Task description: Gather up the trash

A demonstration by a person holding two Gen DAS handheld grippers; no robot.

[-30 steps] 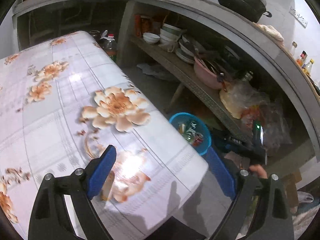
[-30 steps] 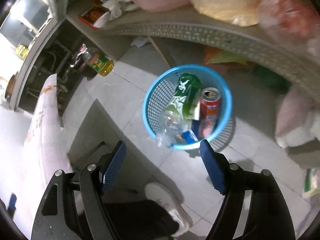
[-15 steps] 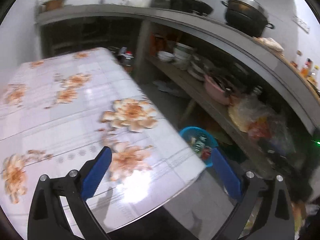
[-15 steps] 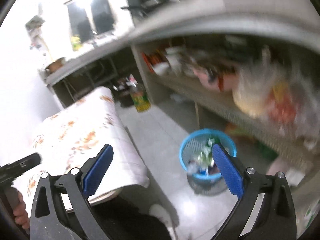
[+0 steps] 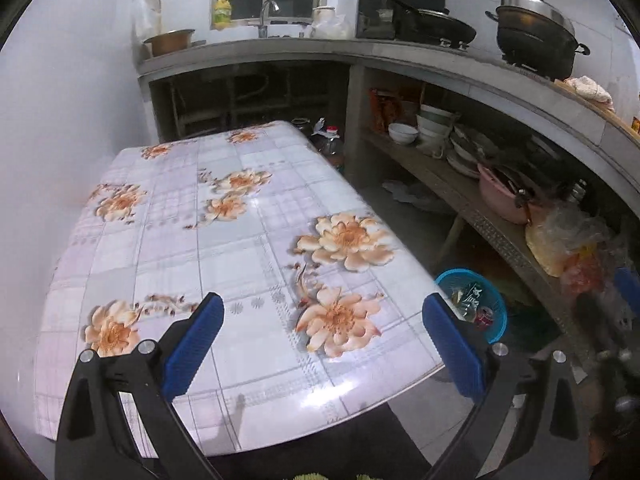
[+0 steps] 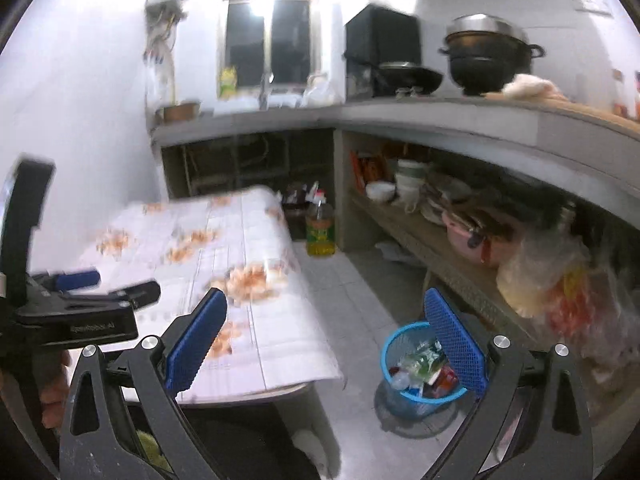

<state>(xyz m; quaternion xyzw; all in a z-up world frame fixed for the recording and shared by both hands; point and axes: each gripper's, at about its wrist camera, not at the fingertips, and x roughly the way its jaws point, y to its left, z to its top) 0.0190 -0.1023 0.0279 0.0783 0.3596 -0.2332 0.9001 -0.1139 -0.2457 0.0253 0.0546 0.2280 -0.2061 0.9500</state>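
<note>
Both sets of fingers are spread wide with nothing held between them. The left gripper is held above the near edge of the worktop, whose flowered cloth shows no loose item in the left wrist view. The right gripper is held further off to the side, with the worktop edge behind its left finger and the floor ahead.

The trash that can be seen is already gathered in the blue basket, which stands on the floor beside the worktop's corner and below the low shelf. In the right wrist view the basket lies just behind and below the right finger, low and slightly to the right of the gap. In the left wrist view the same basket sits beyond the right finger, past the worktop edge, and is well below finger level.

The right gripper is judged to be the nearer one to the basket. No piece of trash outside the basket can be made out in either view, partly because the right wrist view is blurred; collection is therefore judged to be complete or close to it.
</note>
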